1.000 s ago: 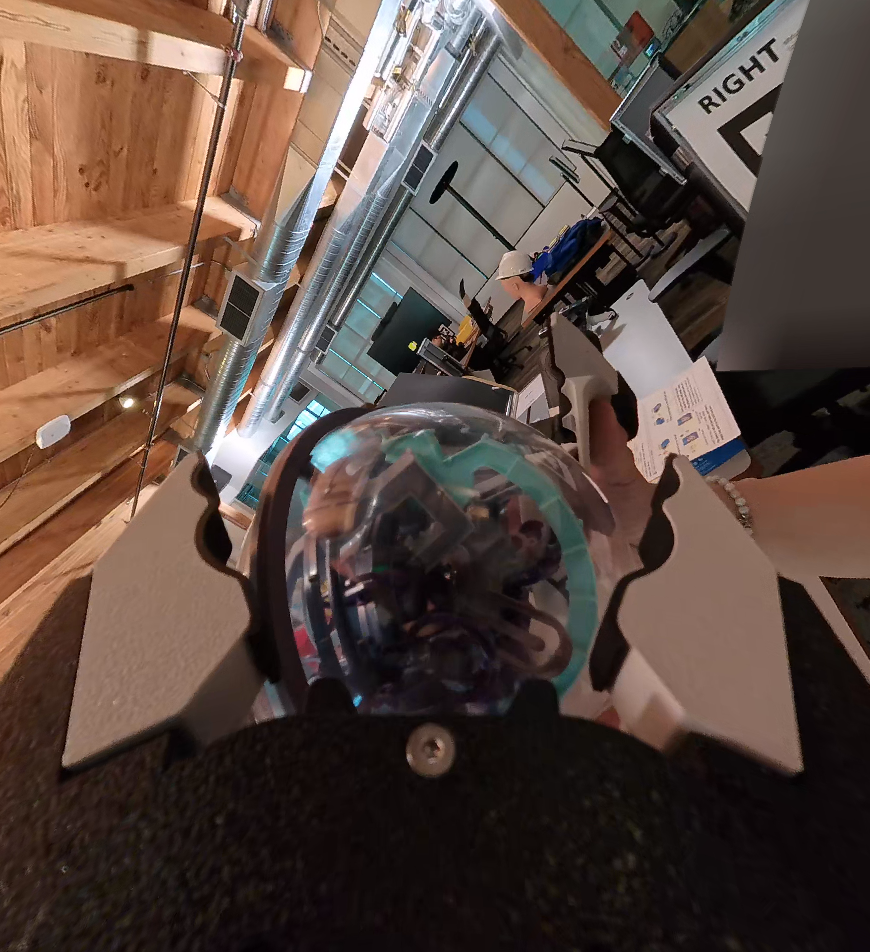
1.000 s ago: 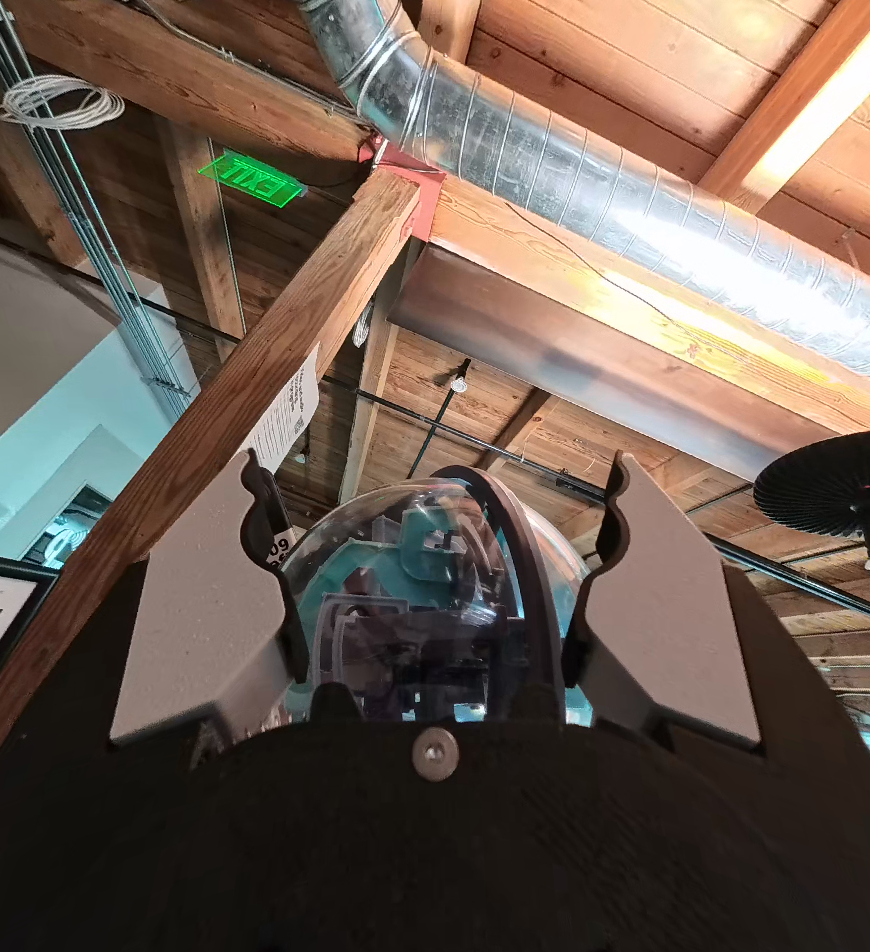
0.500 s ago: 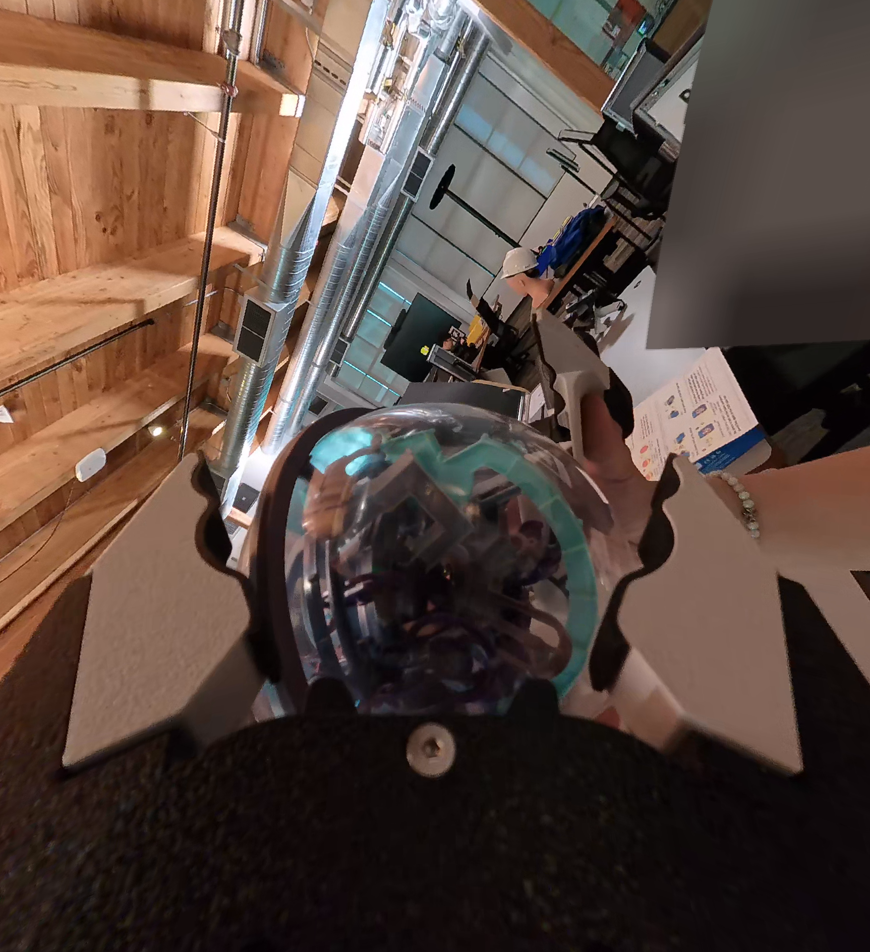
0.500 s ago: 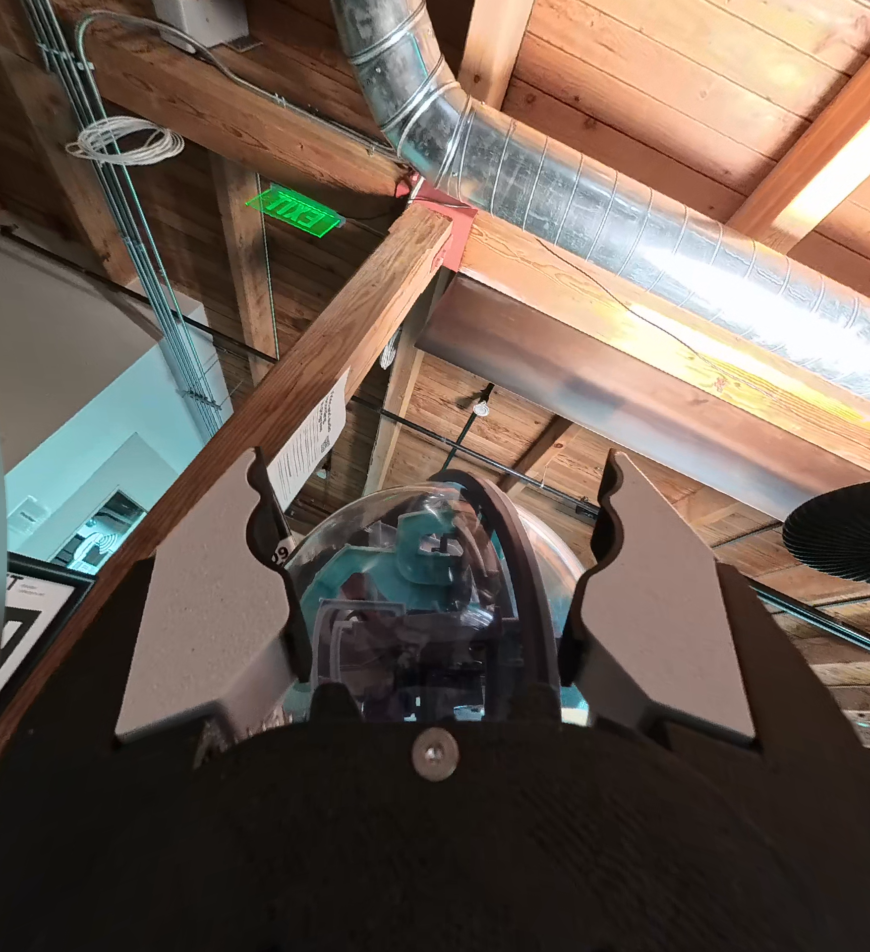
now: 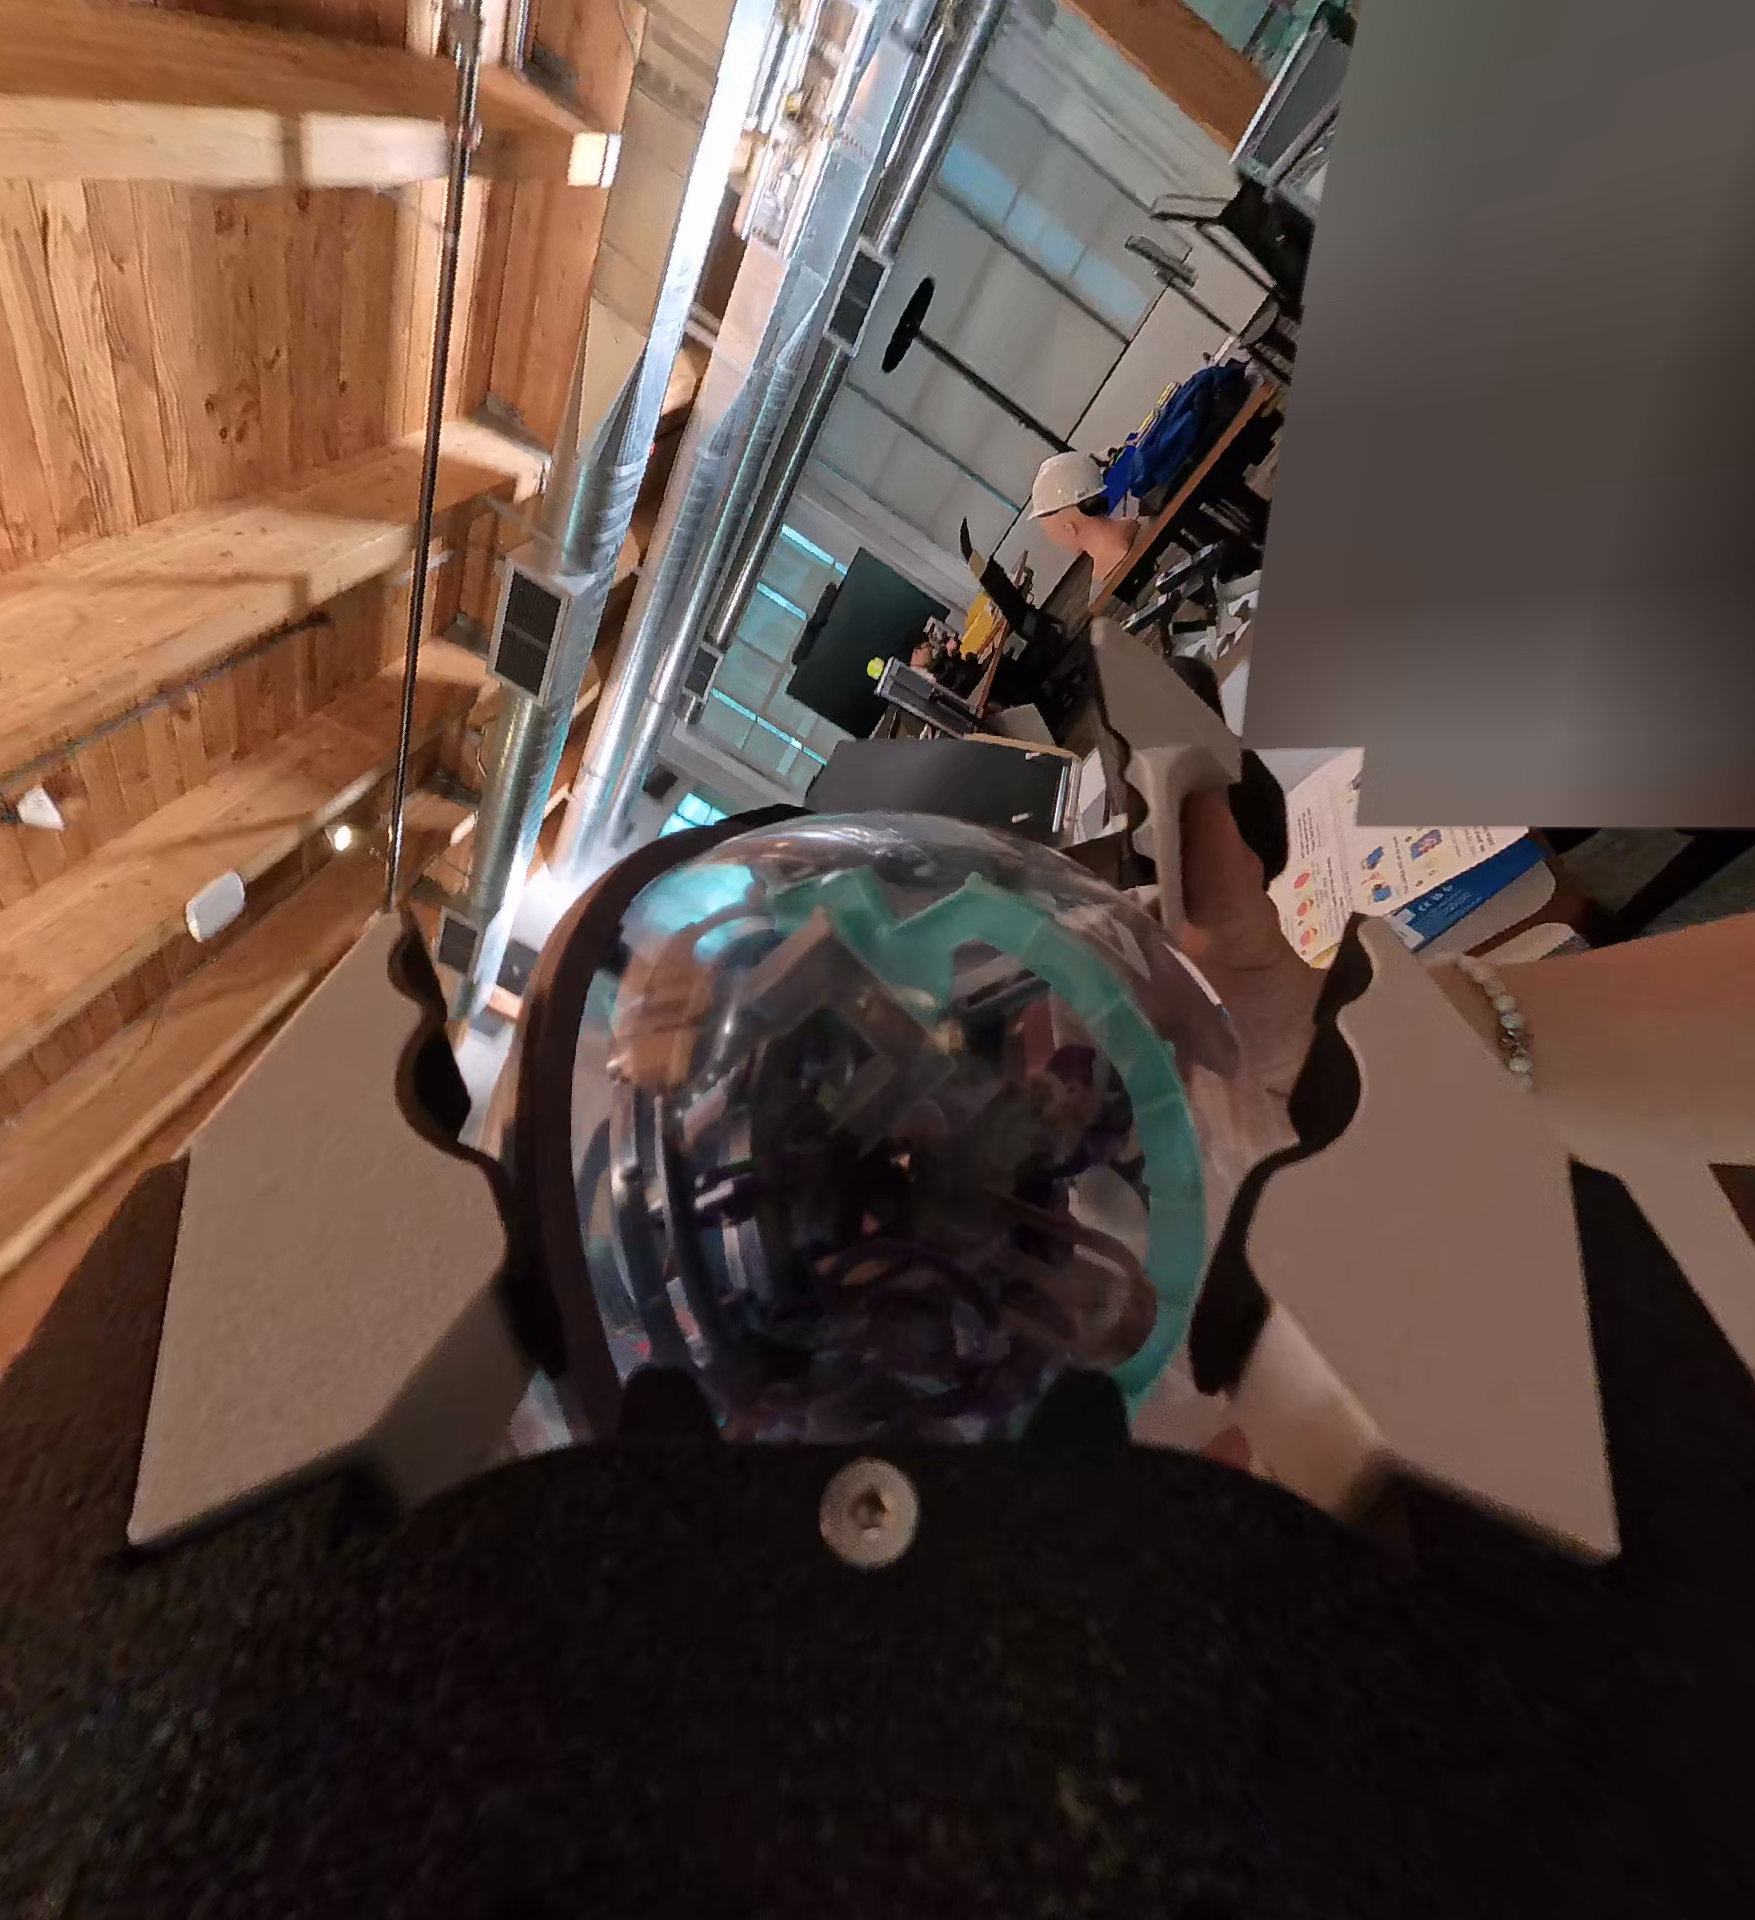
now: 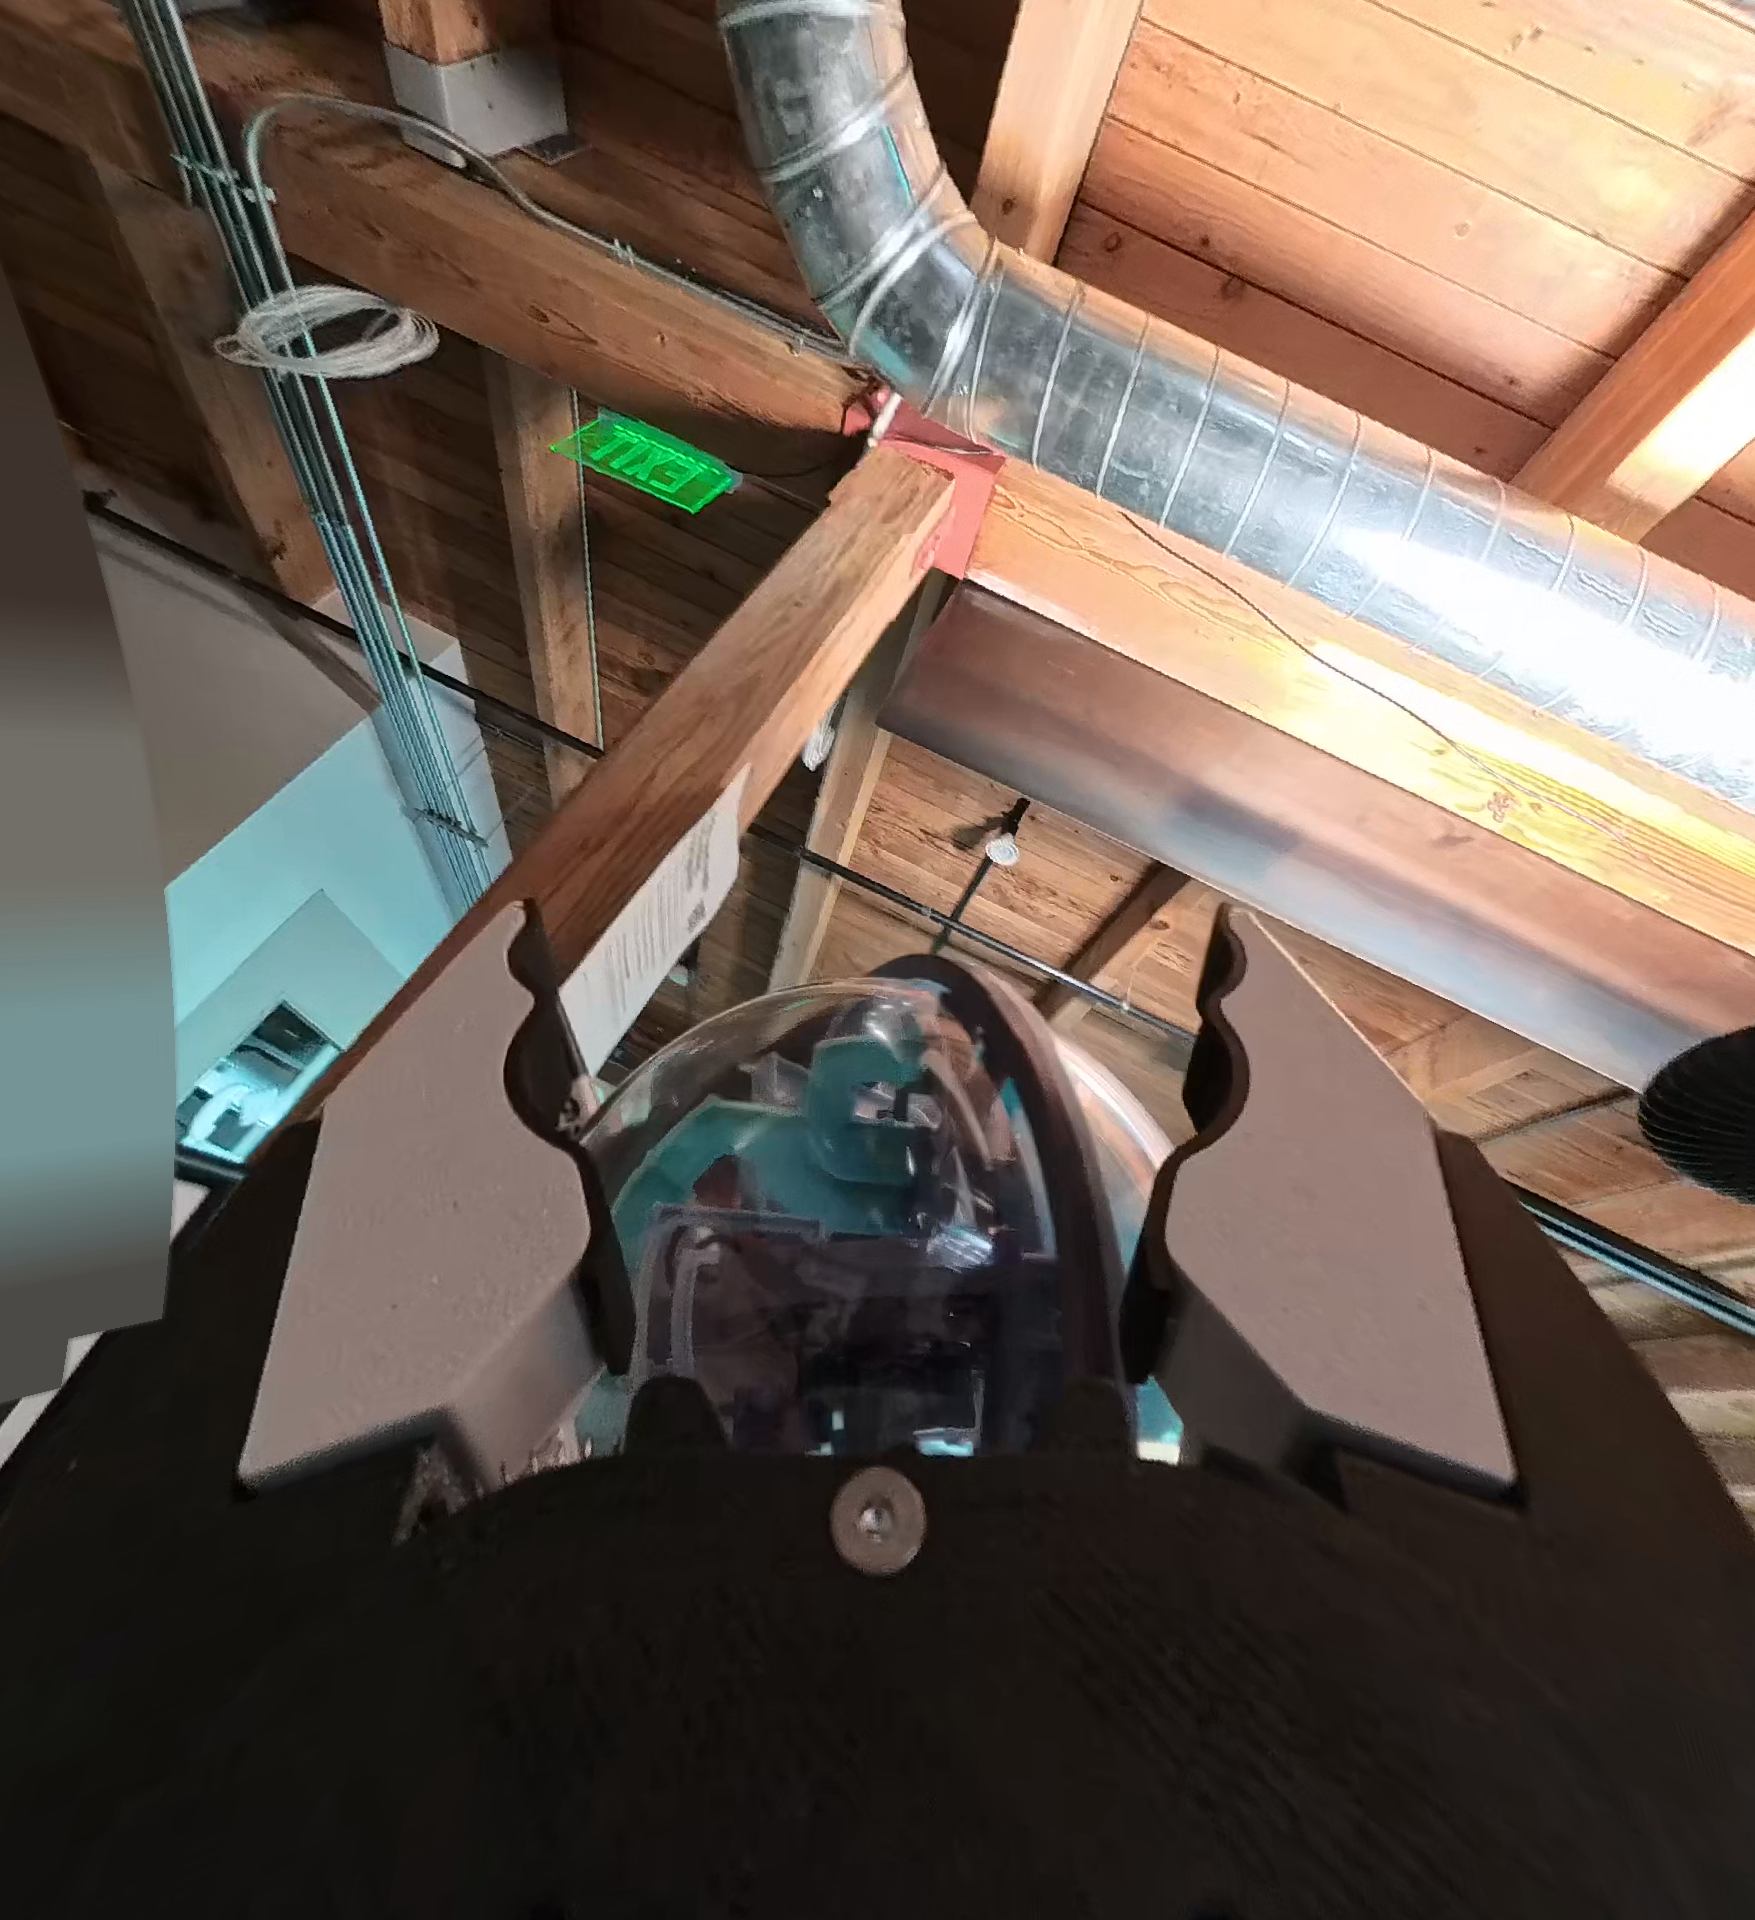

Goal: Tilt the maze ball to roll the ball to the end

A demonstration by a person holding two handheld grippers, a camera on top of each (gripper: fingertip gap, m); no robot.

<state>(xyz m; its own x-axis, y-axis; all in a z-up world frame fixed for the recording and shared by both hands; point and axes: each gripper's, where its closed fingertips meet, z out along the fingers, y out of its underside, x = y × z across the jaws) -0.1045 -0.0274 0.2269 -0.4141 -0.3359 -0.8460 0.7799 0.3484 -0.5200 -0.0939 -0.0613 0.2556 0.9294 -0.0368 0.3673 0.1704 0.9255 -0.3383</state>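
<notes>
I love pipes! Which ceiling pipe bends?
The fat silver duct: it curves round an elbow, while the thin grey pipes beside it run straight.

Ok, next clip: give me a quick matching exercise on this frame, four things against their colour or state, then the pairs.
Things:
1. maze ball
2. curved track inside the ball
3. ceiling duct
4. lit sign under the beam

Colour or state:
A. green and glowing
B. clear shell, held between both grippers
C. ribbed silver metal with a bend
D. teal

The left gripper and the right gripper each have their fingers against the ball's sides.

Pairs: 1-B, 2-D, 3-C, 4-A
</notes>
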